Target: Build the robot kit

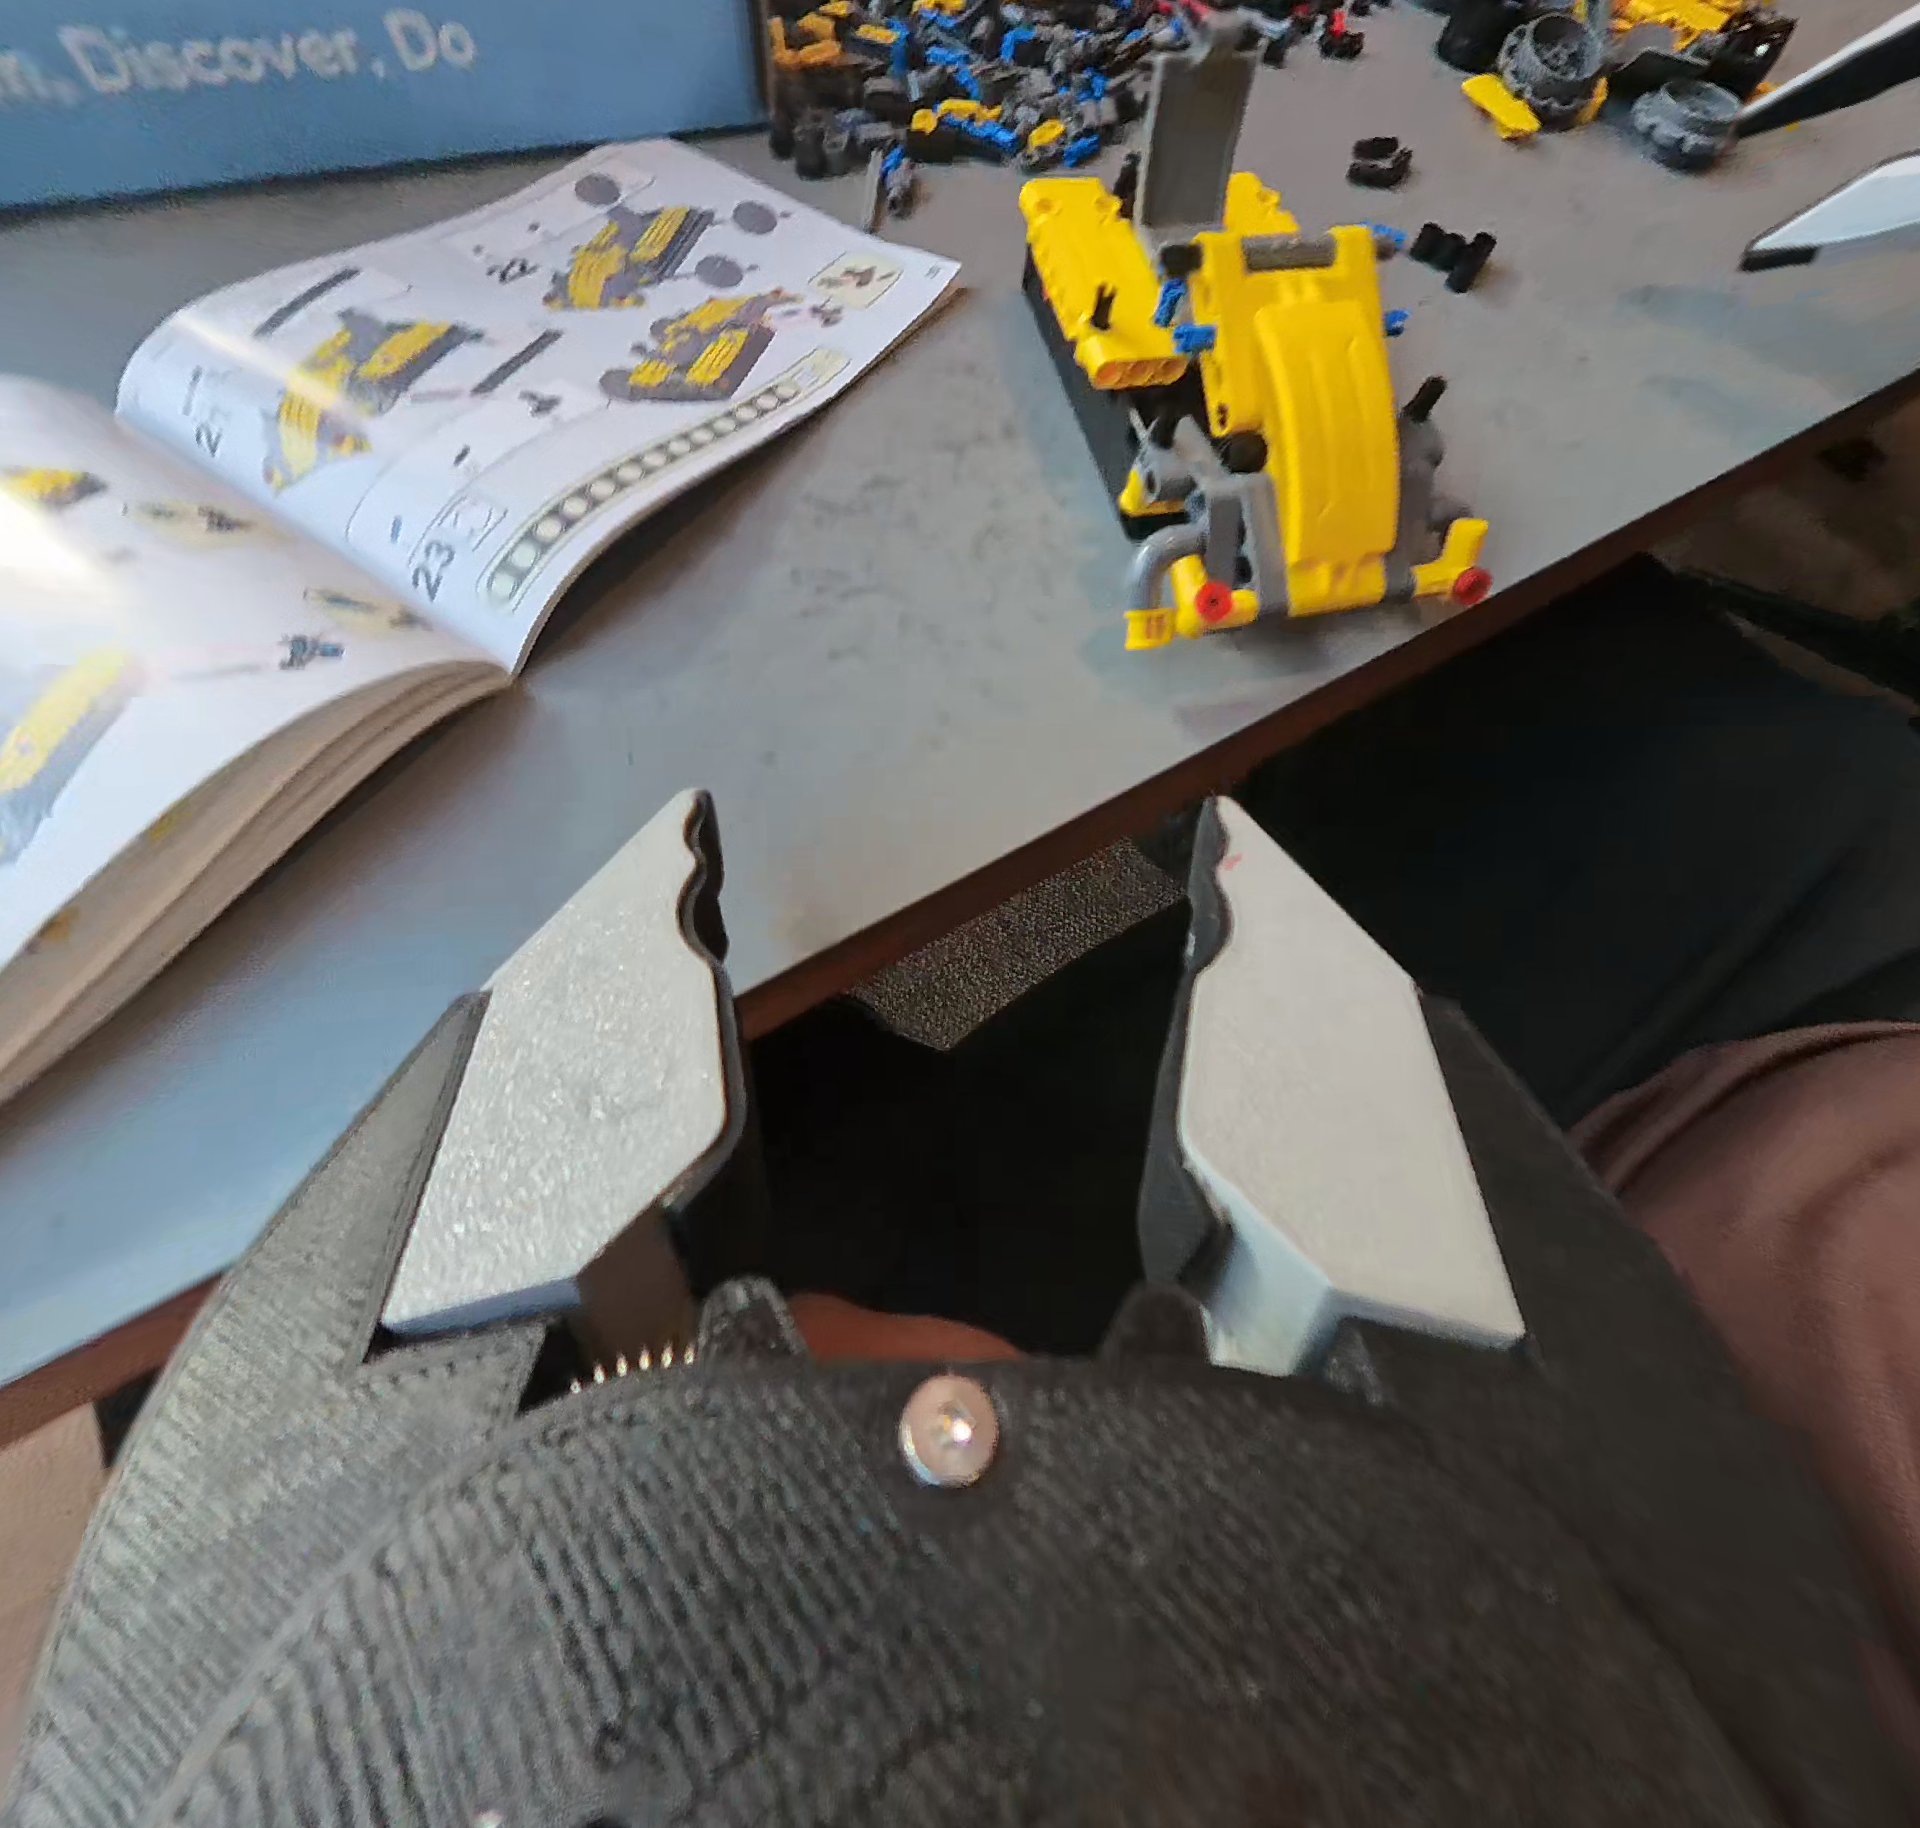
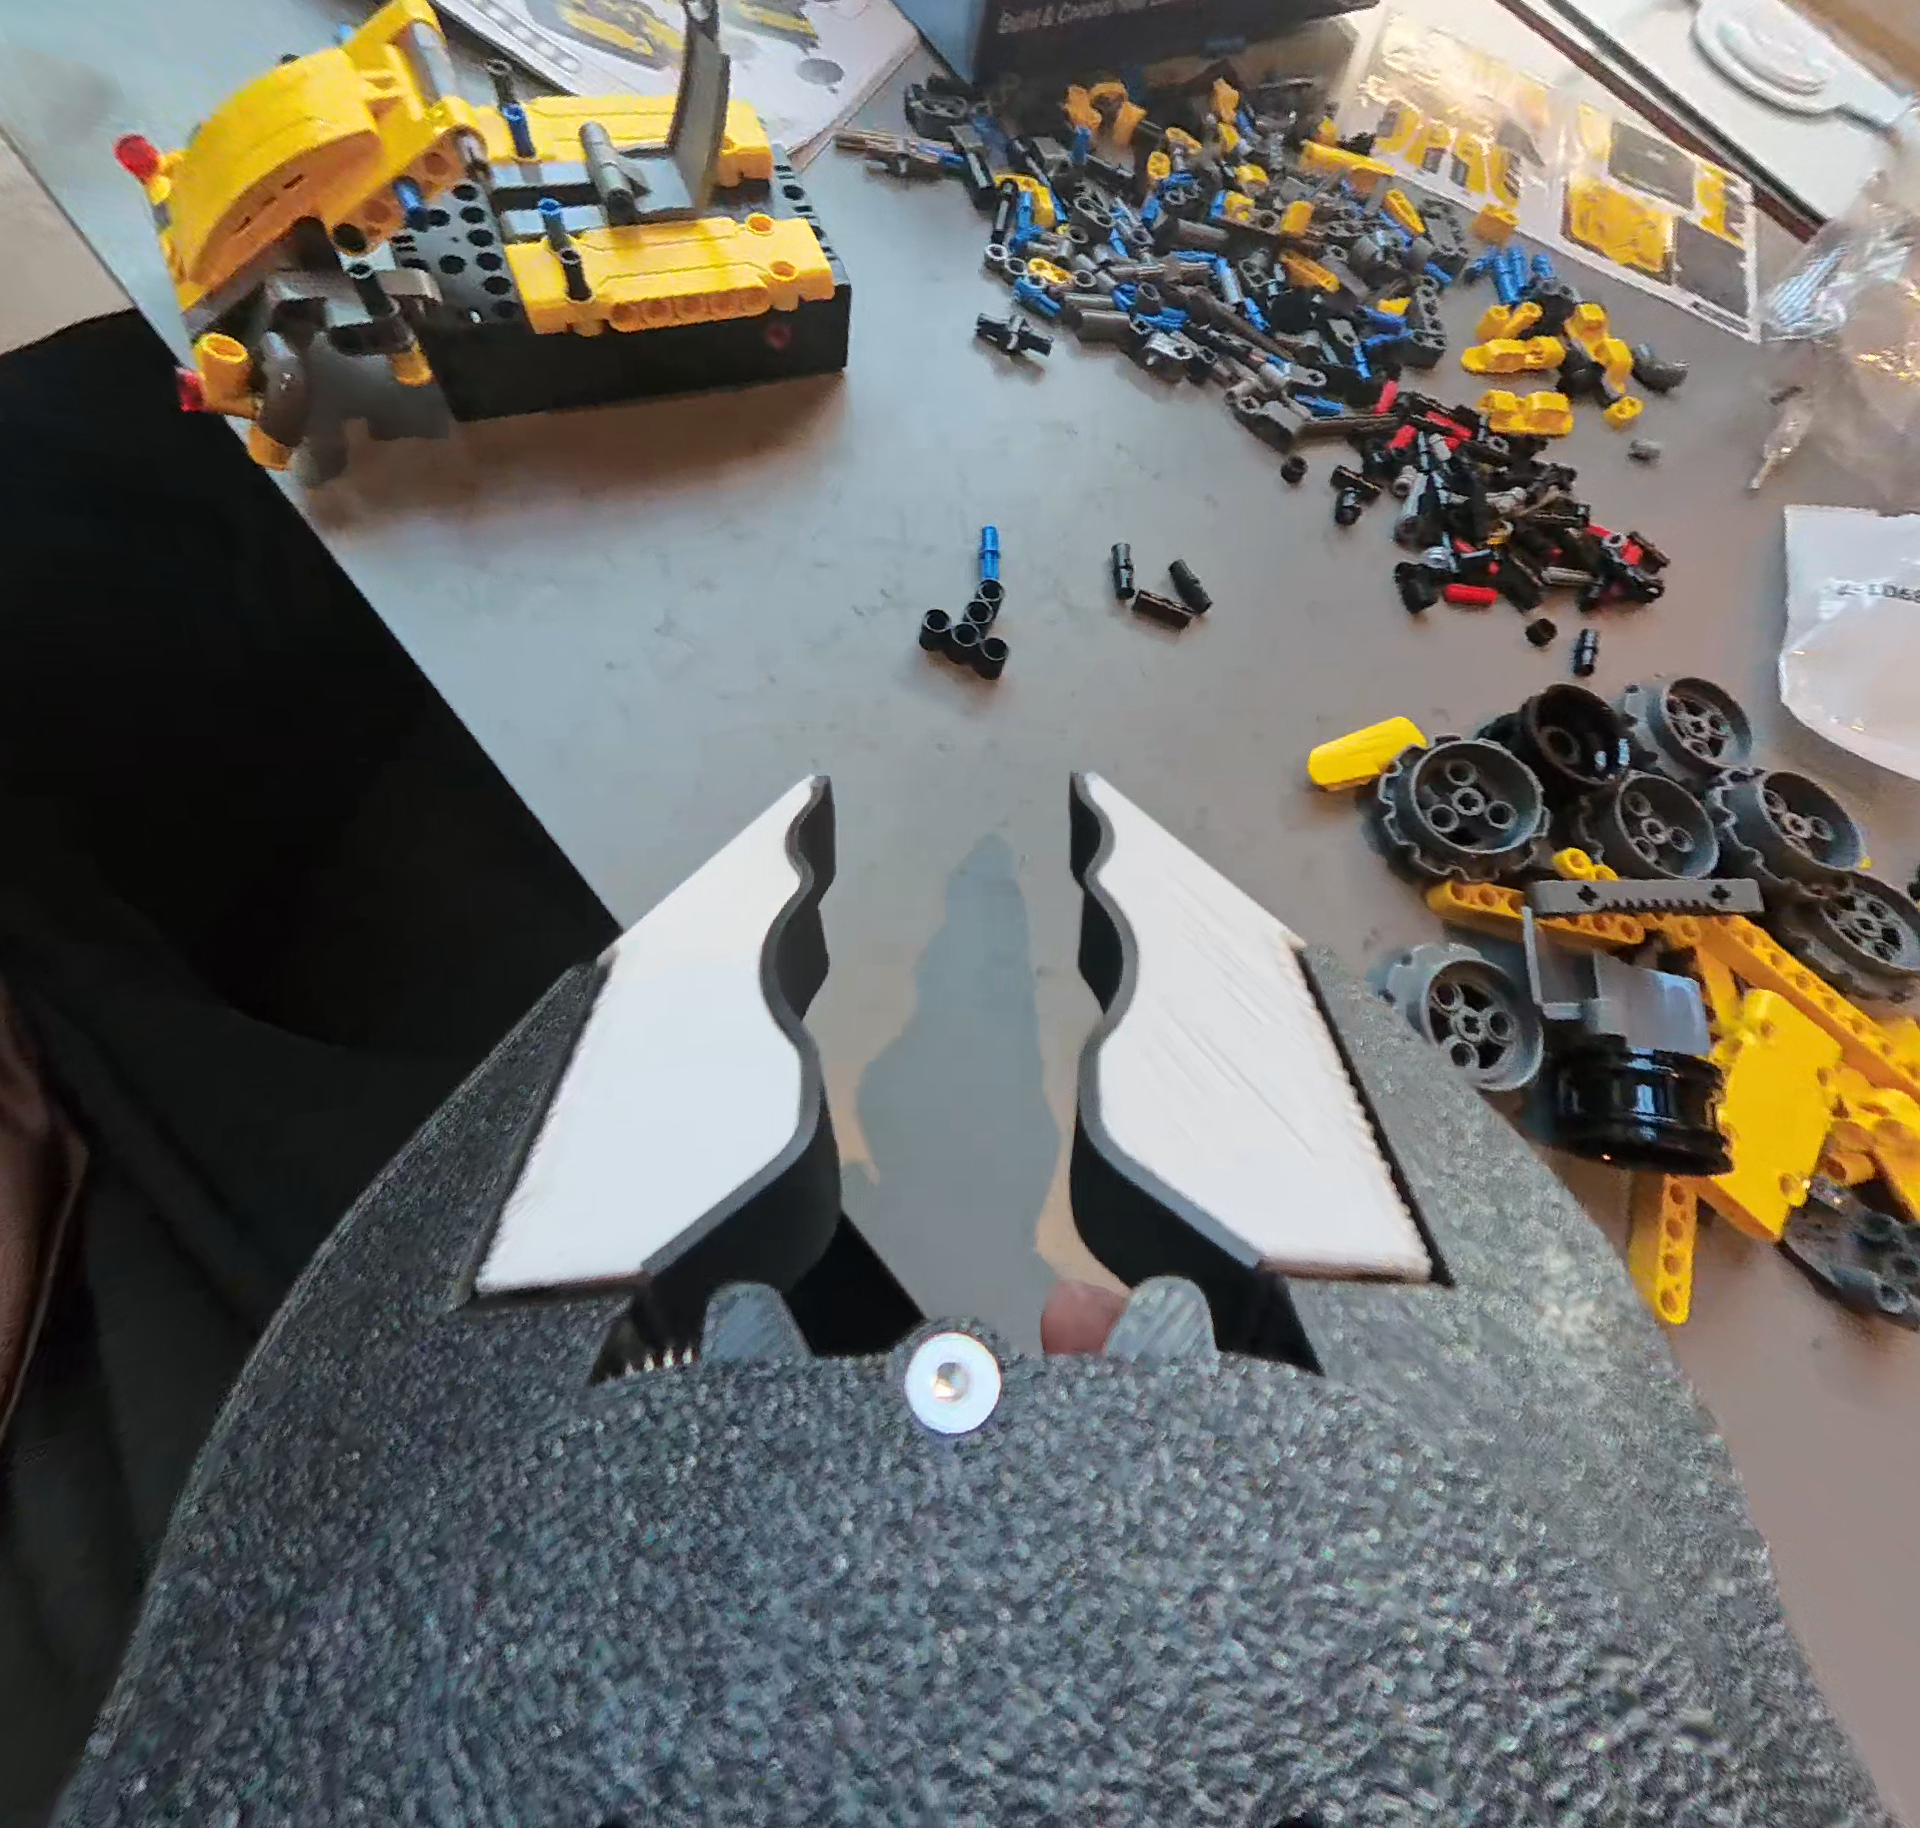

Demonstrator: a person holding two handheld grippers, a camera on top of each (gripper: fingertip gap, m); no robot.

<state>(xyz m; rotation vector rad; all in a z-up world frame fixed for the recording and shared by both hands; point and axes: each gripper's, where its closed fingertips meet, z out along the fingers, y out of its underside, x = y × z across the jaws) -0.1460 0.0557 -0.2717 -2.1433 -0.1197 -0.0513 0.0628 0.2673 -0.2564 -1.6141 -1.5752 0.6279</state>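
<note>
A half-built yellow and black brick vehicle (image 1: pixel 1262 396) stands near the table's front edge; it also shows in the right wrist view (image 2: pixel 499 251) at the upper left. My left gripper (image 1: pixel 956 822) is open and empty, hovering over the table edge, short of the vehicle. My right gripper (image 2: pixel 951 802) is open and empty above bare grey table. A small black connector with a blue pin (image 2: pixel 971 615) and three black pins (image 2: pixel 1158 583) lie just beyond its tips. The right gripper's white fingers (image 1: pixel 1839 64) show at the far right of the left wrist view.
An open instruction booklet (image 1: pixel 436 407) lies left of the vehicle. A blue box (image 1: pixel 364 43) stands behind it. A pile of small loose parts (image 2: pixel 1299 303) lies mid-table. Grey wheels (image 2: pixel 1621 812) and yellow beams (image 2: pixel 1766 1103) lie at right. Plastic bags (image 2: pixel 1849 625) lie at the far right.
</note>
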